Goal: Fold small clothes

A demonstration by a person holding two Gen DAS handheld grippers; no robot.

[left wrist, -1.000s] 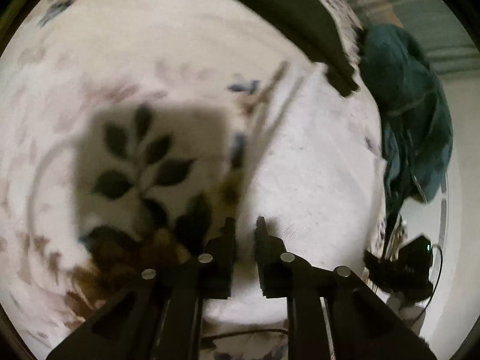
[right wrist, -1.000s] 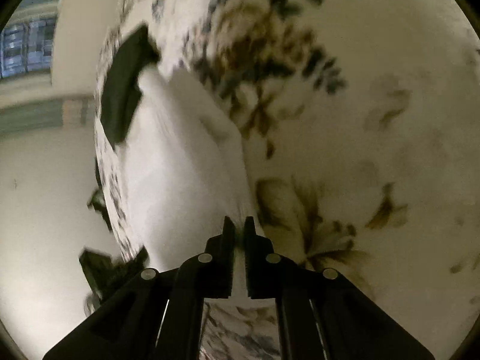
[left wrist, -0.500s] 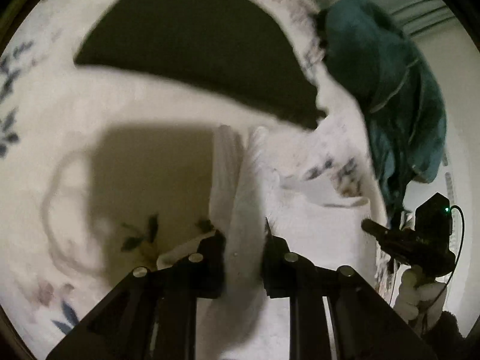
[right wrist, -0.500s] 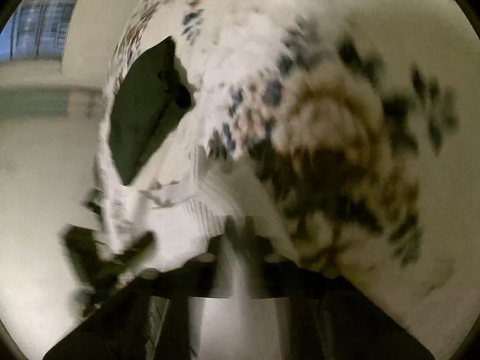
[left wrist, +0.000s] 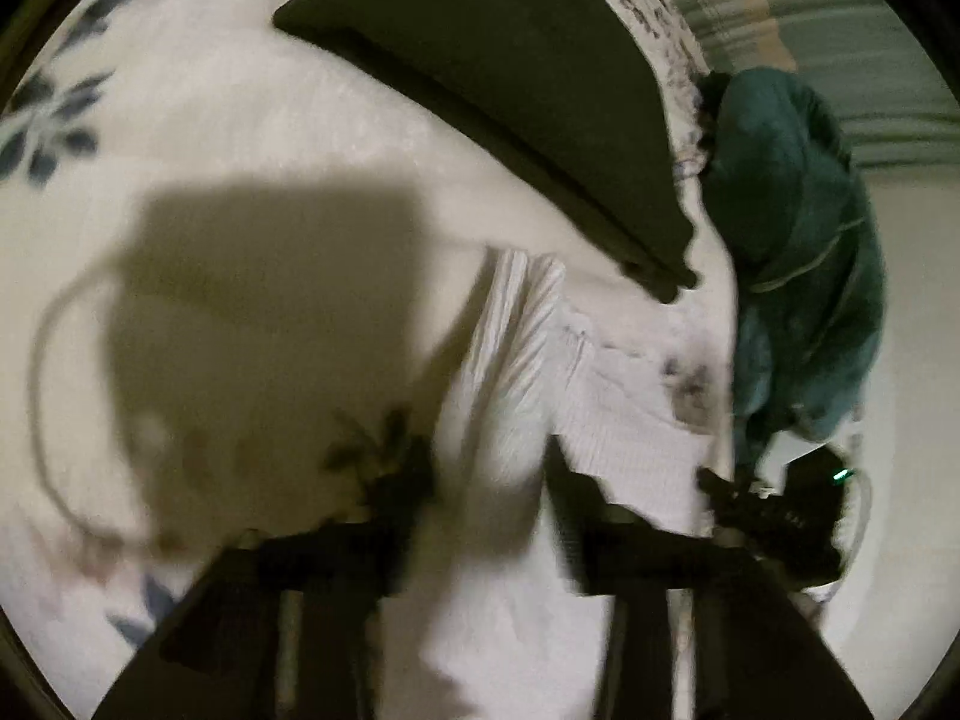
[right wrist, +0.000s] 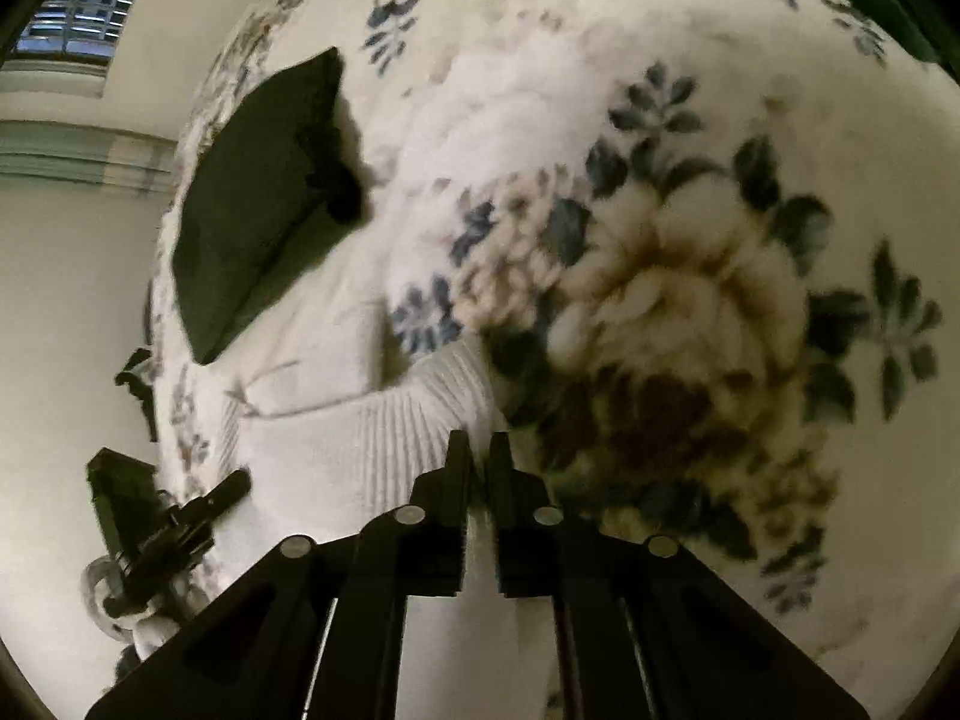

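Floral bedspread [right wrist: 690, 312] is hosting everything. Both grippers are letting go: left gripper [left wrist: 489, 474] and right gripper [right wrist: 477, 456] jaws are opening, white ribbed garment [left wrist: 510, 372] lying loosely between the fingers, stretching lengthwise away from them. It's looking soft, light, floppy; ribbed hem's probably best to pinch.

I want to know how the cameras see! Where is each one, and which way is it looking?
Left wrist: on the left gripper, looking down at the white ribbed garment; its fingers show.
Right wrist: on the right gripper, looking down at the floral bedcover; its fingers show.
Shared: garment, dark folded cloth, bedcover.
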